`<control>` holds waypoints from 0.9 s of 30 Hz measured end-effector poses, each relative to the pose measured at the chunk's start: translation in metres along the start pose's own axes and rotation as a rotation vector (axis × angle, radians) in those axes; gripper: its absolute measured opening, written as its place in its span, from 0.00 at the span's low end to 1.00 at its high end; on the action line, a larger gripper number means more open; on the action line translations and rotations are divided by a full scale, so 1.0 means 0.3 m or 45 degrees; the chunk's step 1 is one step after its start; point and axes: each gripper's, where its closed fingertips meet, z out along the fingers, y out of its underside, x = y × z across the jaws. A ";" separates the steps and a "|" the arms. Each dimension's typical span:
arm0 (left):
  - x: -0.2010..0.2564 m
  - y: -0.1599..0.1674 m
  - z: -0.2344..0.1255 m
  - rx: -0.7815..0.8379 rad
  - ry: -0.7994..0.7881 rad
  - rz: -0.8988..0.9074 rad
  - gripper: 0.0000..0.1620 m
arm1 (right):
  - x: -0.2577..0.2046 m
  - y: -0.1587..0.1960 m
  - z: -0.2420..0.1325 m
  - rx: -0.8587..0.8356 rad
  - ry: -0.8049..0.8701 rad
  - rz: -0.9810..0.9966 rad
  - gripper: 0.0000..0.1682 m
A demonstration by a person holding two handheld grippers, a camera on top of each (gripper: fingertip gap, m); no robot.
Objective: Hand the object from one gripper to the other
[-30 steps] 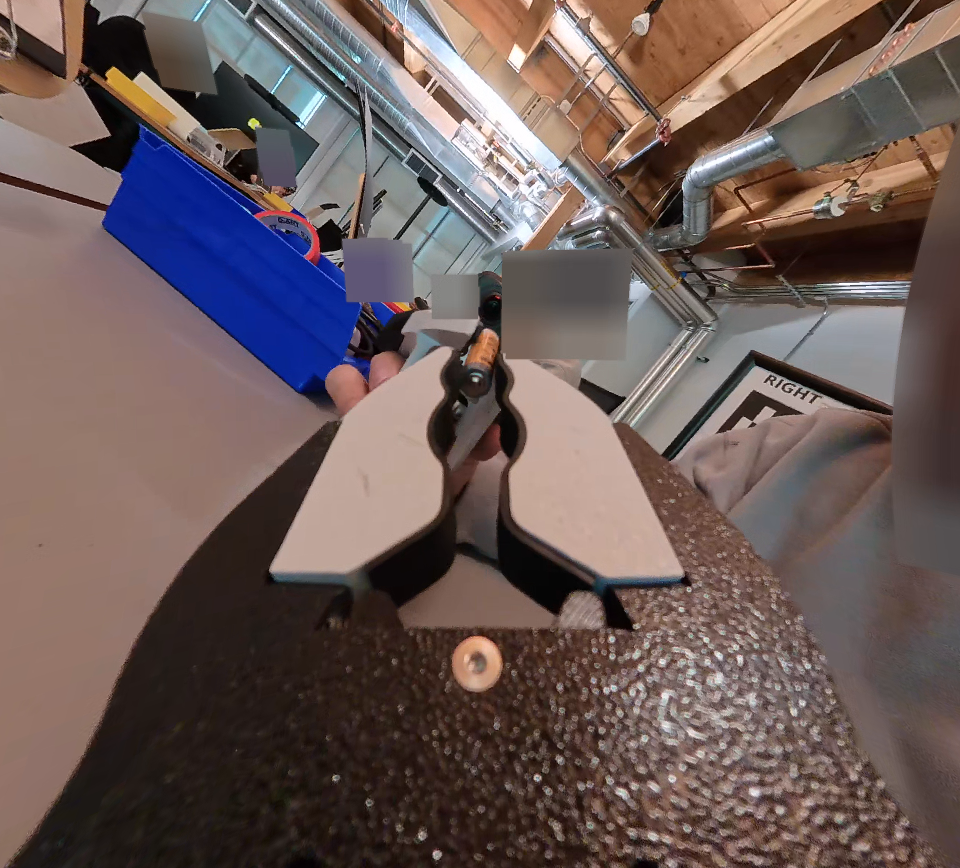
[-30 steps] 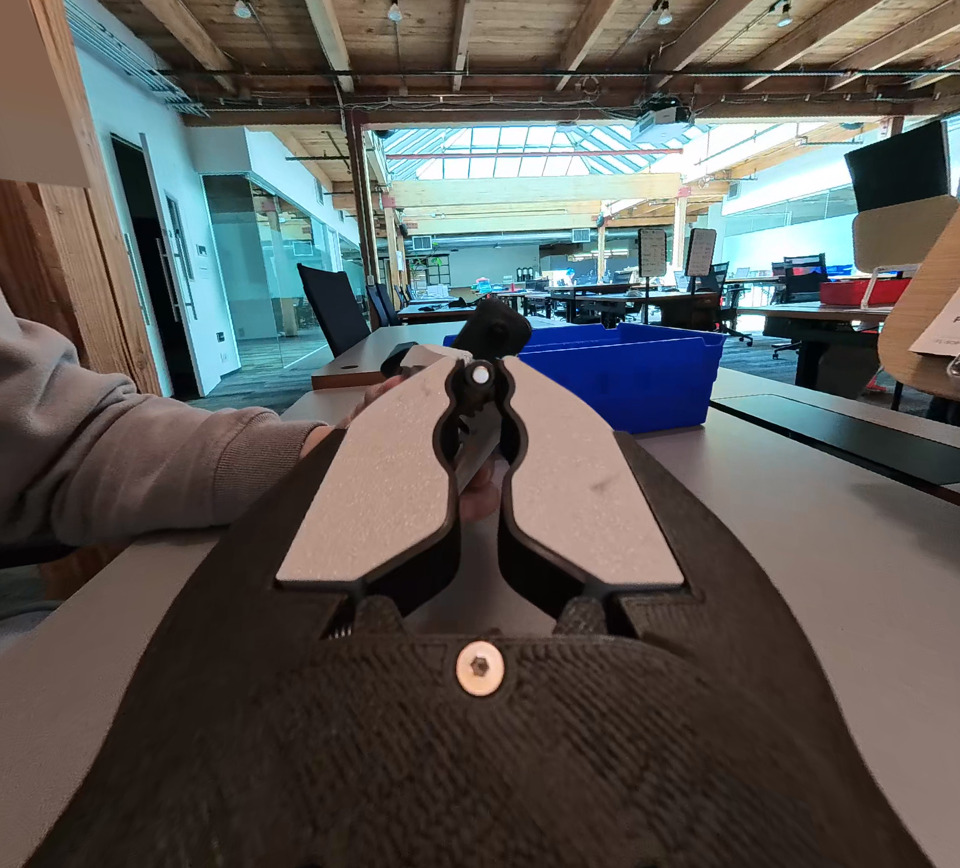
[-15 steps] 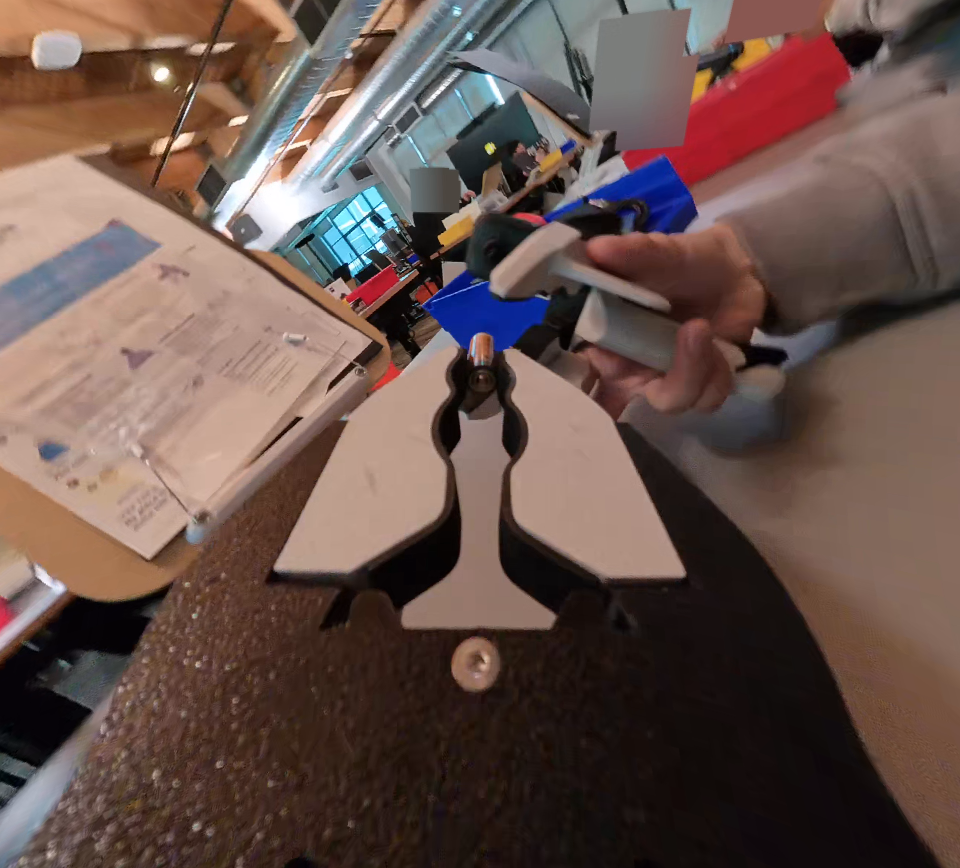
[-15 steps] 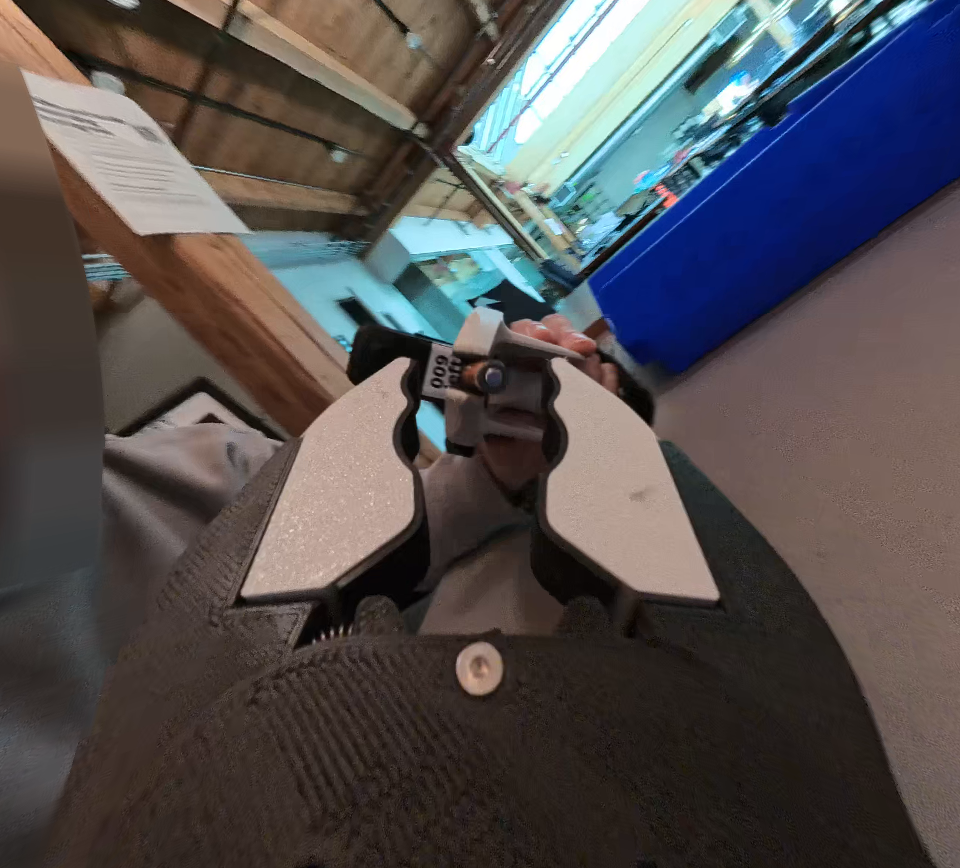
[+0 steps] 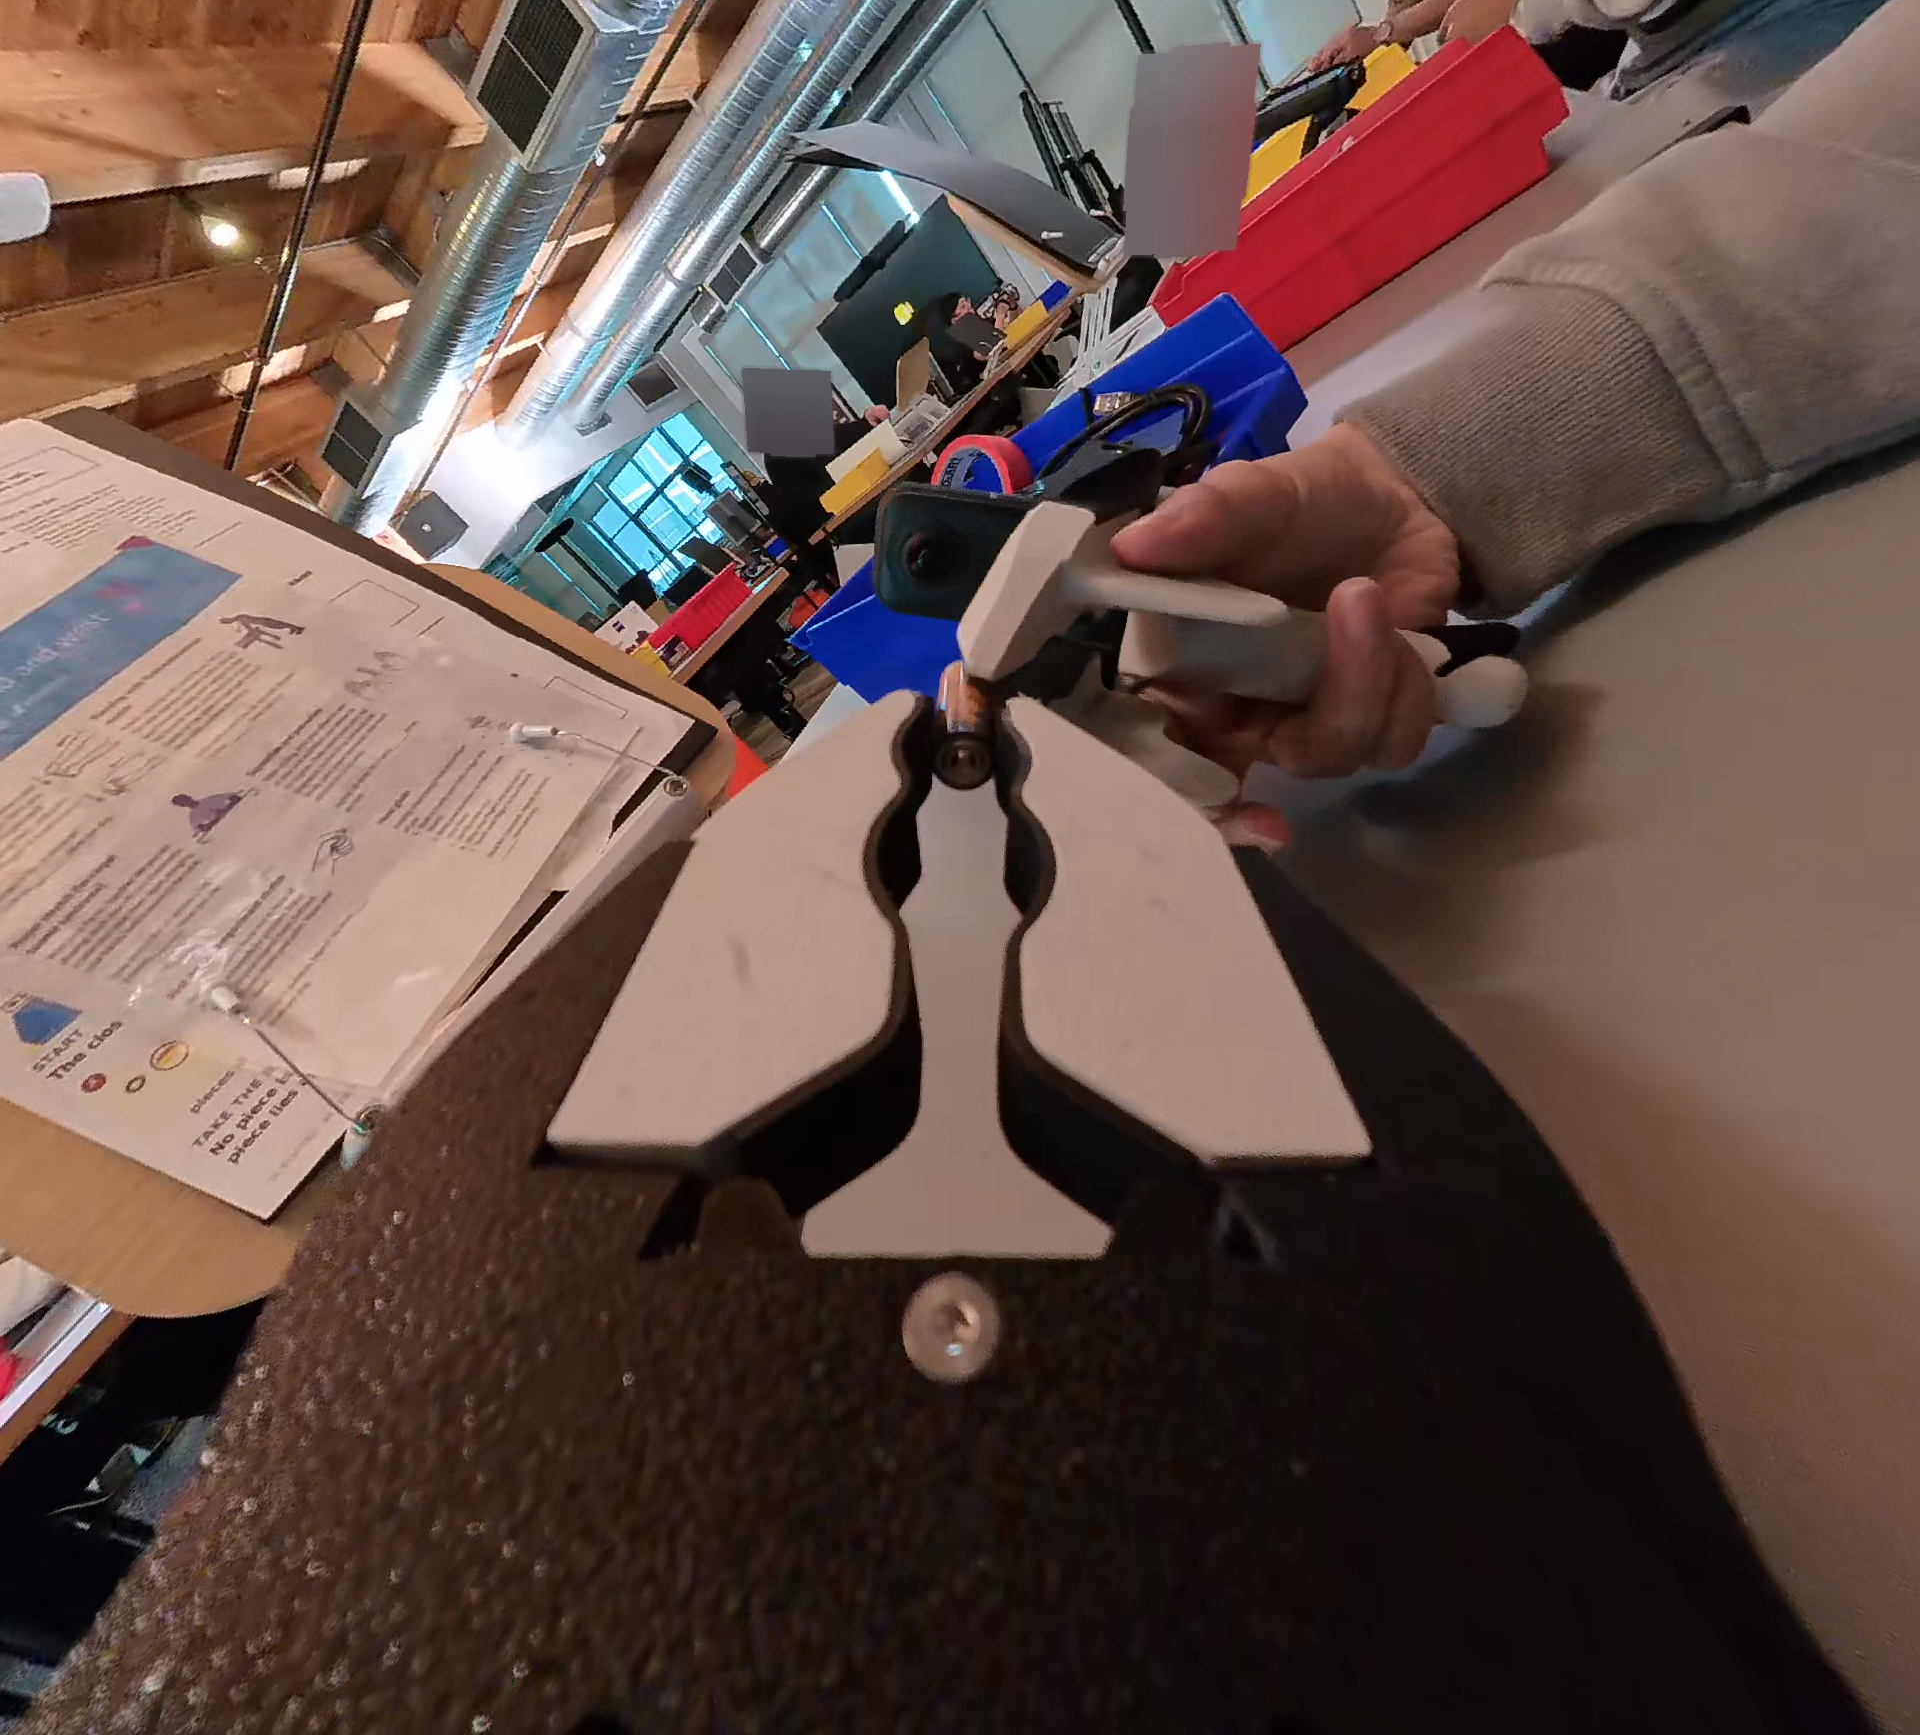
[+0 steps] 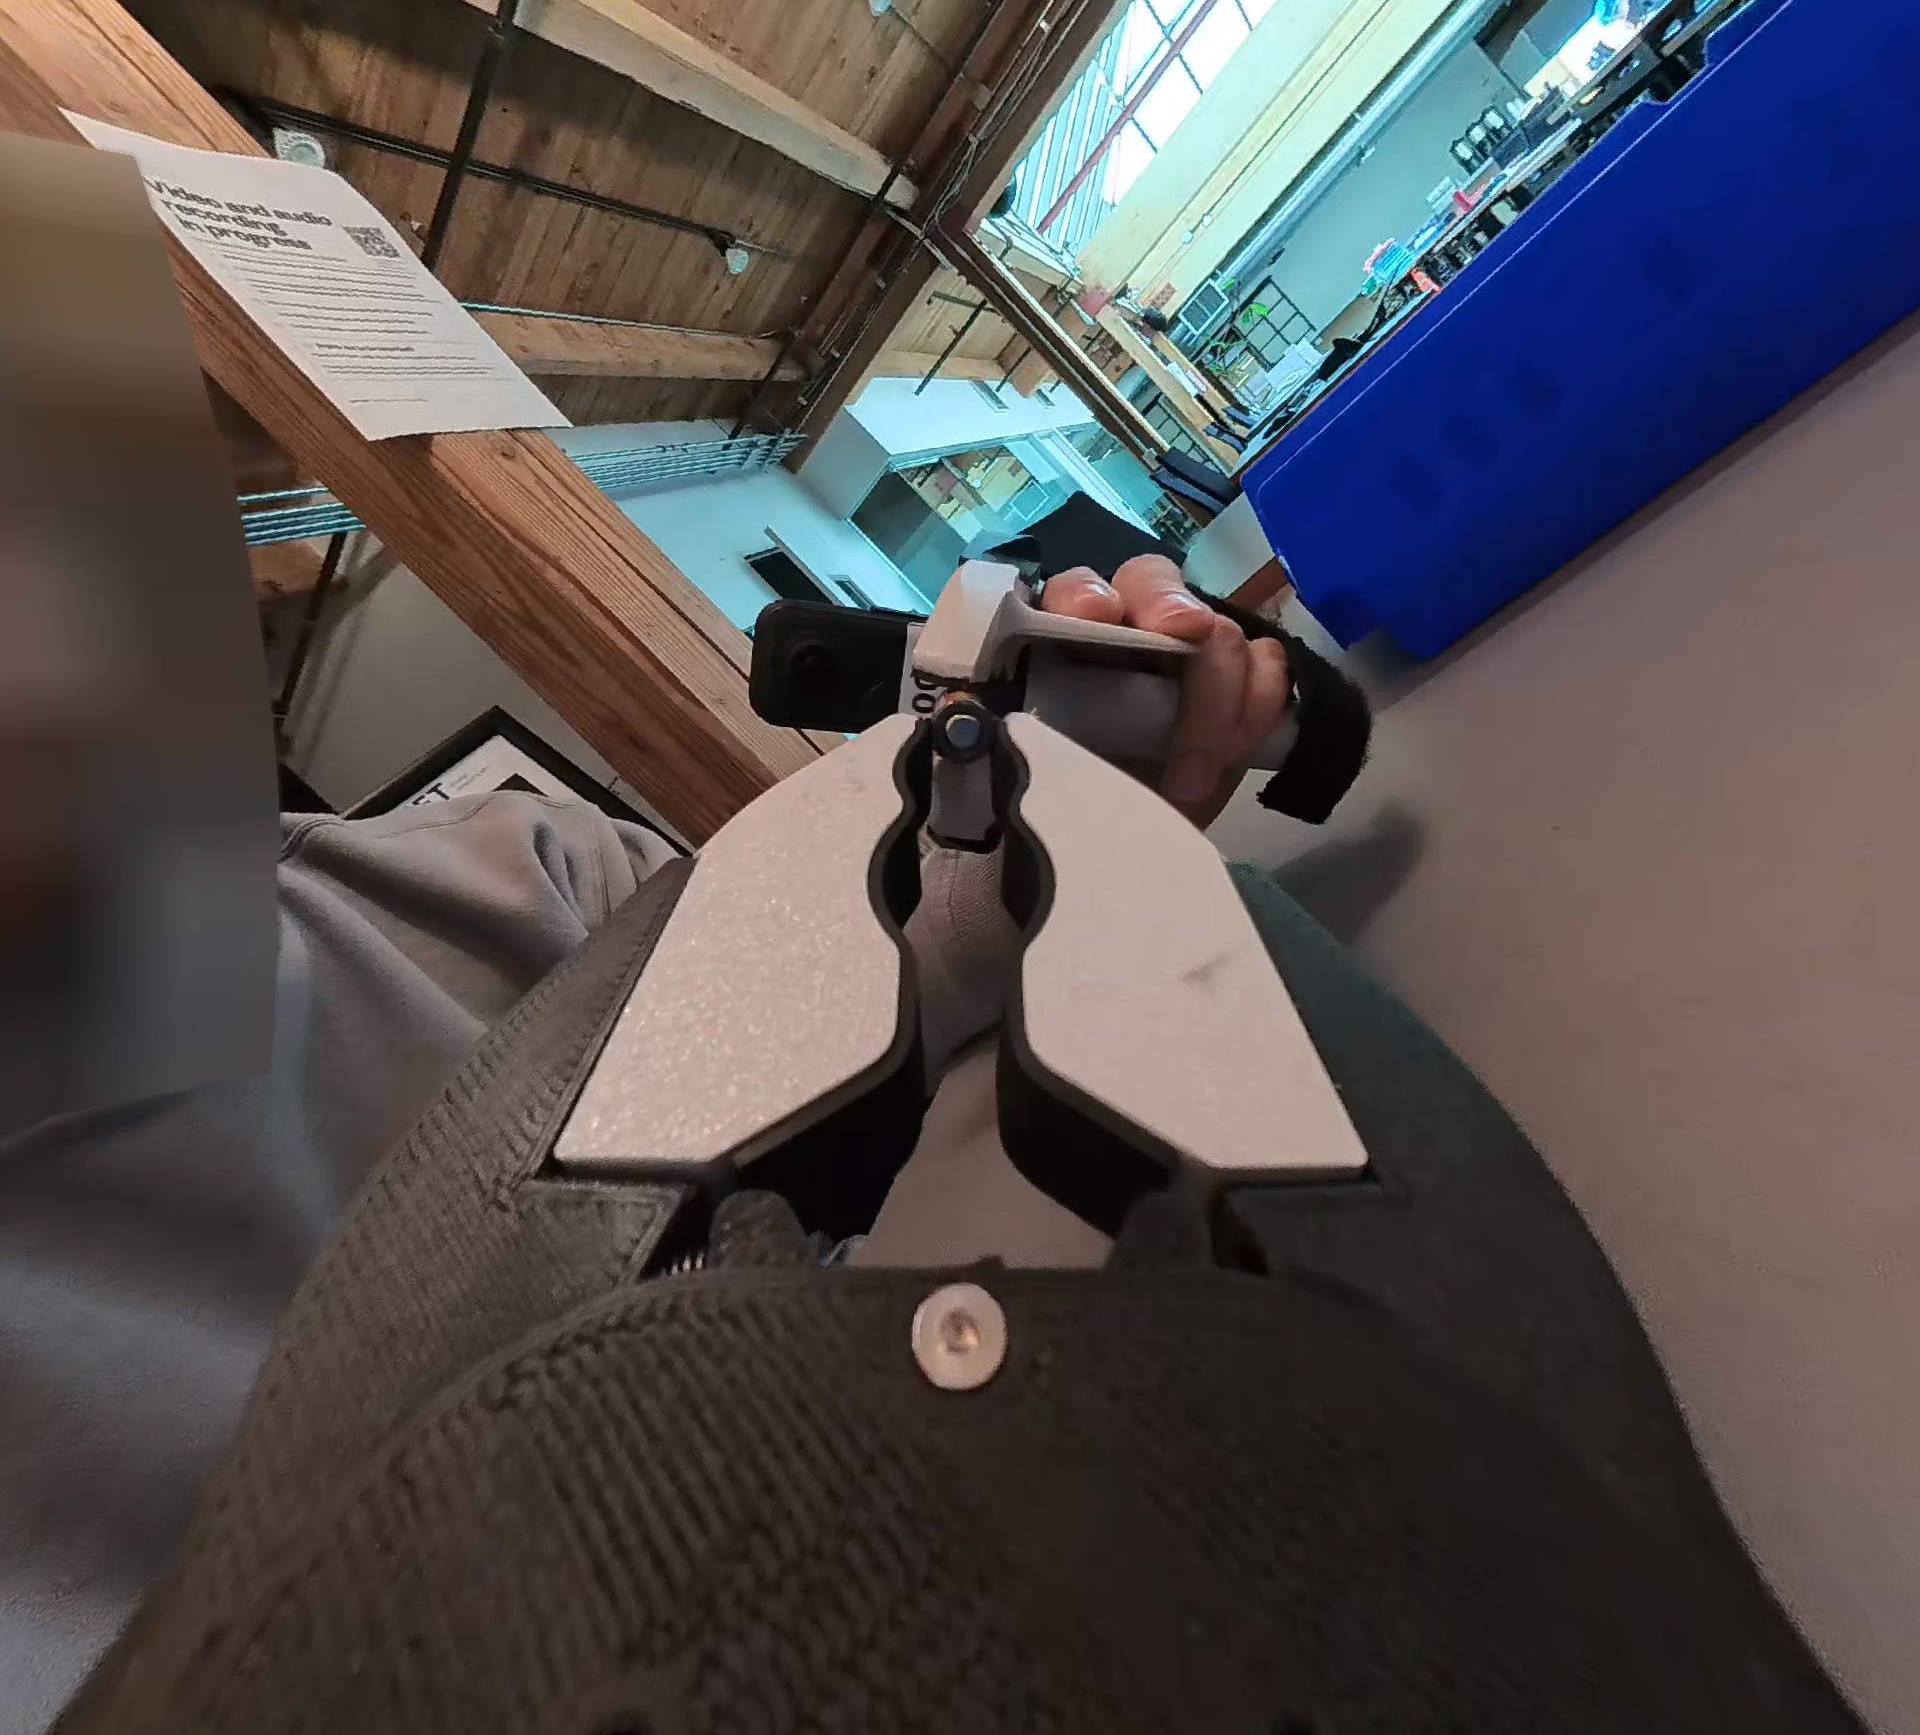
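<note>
A small orange and black battery (image 5: 961, 711) sits end-on between the tips of my left gripper (image 5: 961, 755), which is shut on it. The right gripper's white finger (image 5: 1023, 589), held by a hand, meets the battery's far end from above right. In the right wrist view the same battery (image 6: 964, 731) shows end-on between the tips of my right gripper (image 6: 961, 735), whose jaws stand narrow around it. The left gripper's white finger (image 6: 971, 625) and camera (image 6: 821, 667) are just behind it. Both grippers hold the battery above the grey table (image 6: 1662, 854).
A blue bin (image 6: 1610, 355) stands on the table, also in the left wrist view (image 5: 1195, 397), with a red bin (image 5: 1403, 147) beyond. A board with a printed sheet (image 5: 260, 802) is at the left. A wooden post (image 6: 468, 480) stands behind the sleeve. Only a small space, under 4 cm, lies between the two pairs of fingers.
The right gripper's jaws were spread wide around the battery half a second ago and have now narrowed onto it. The left gripper keeps its hold. Both grippers rolled sideways over the last second.
</note>
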 end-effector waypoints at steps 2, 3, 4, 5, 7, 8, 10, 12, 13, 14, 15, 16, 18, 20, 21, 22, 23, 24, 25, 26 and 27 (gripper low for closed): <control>-0.005 0.008 0.000 -0.015 -0.010 -0.030 0.06 | 0.007 -0.004 0.001 -0.004 0.015 -0.037 0.06; -0.011 0.018 0.001 -0.038 -0.027 -0.067 0.06 | 0.015 -0.011 0.000 0.000 0.050 -0.099 0.06; -0.019 0.032 0.002 -0.067 -0.053 -0.114 0.07 | 0.026 -0.020 0.000 0.000 0.114 -0.215 0.06; -0.028 0.044 0.003 -0.086 -0.076 -0.176 0.07 | 0.039 -0.029 -0.002 -0.007 0.210 -0.381 0.06; -0.046 0.057 0.003 -0.095 -0.120 -0.339 0.15 | 0.090 -0.064 -0.026 -0.041 0.539 -0.822 0.06; -0.061 0.066 0.002 -0.114 -0.152 -0.438 0.23 | 0.109 -0.082 -0.045 -0.083 0.714 -1.079 0.06; -0.071 0.080 0.009 -0.163 -0.158 -0.631 0.38 | 0.127 -0.107 -0.075 -0.220 1.013 -1.560 0.06; -0.066 0.099 0.019 -0.206 -0.148 -0.788 0.45 | 0.131 -0.104 -0.075 -0.386 1.182 -1.968 0.06; -0.058 0.106 0.024 -0.211 -0.138 -0.852 0.45 | 0.133 -0.093 -0.065 -0.464 1.220 -2.147 0.06; -0.048 0.109 0.030 -0.207 -0.118 -0.906 0.46 | 0.141 -0.079 -0.055 -0.547 1.251 -2.285 0.06; -0.038 0.111 0.035 -0.202 -0.098 -0.950 0.45 | 0.156 -0.063 -0.046 -0.642 1.274 -2.380 0.06; -0.033 0.117 0.037 -0.211 -0.092 -0.982 0.43 | 0.166 -0.050 -0.037 -0.713 1.282 -2.451 0.06; -0.027 0.141 0.036 -0.260 -0.092 -1.002 0.43 | 0.164 -0.043 -0.022 -0.763 1.294 -2.564 0.06; -0.023 0.155 0.034 -0.293 -0.087 -1.013 0.42 | 0.162 -0.049 -0.021 -0.793 1.322 -2.610 0.06; -0.022 0.158 0.034 -0.296 -0.086 -1.022 0.43 | 0.162 -0.050 -0.024 -0.805 1.328 -2.620 0.06; -0.022 0.157 0.034 -0.292 -0.082 -1.028 0.42 | 0.161 -0.050 -0.026 -0.817 1.324 -2.636 0.06; -0.021 0.158 0.034 -0.293 -0.082 -1.027 0.41 | 0.162 -0.049 -0.028 -0.837 1.318 -2.654 0.06; -0.022 0.159 0.032 -0.295 -0.084 -1.020 0.39 | 0.164 -0.048 -0.031 -0.859 1.313 -2.672 0.06; -0.022 0.157 0.032 -0.289 -0.082 -1.011 0.37 | 0.167 -0.042 -0.031 -0.886 1.294 -2.685 0.06; -0.022 0.154 0.031 -0.282 -0.078 -1.008 0.35 | 0.170 -0.036 -0.031 -0.908 1.278 -2.697 0.06; -0.020 0.152 0.032 -0.280 -0.071 -1.011 0.34 | 0.169 -0.037 -0.030 -0.910 1.281 -2.713 0.06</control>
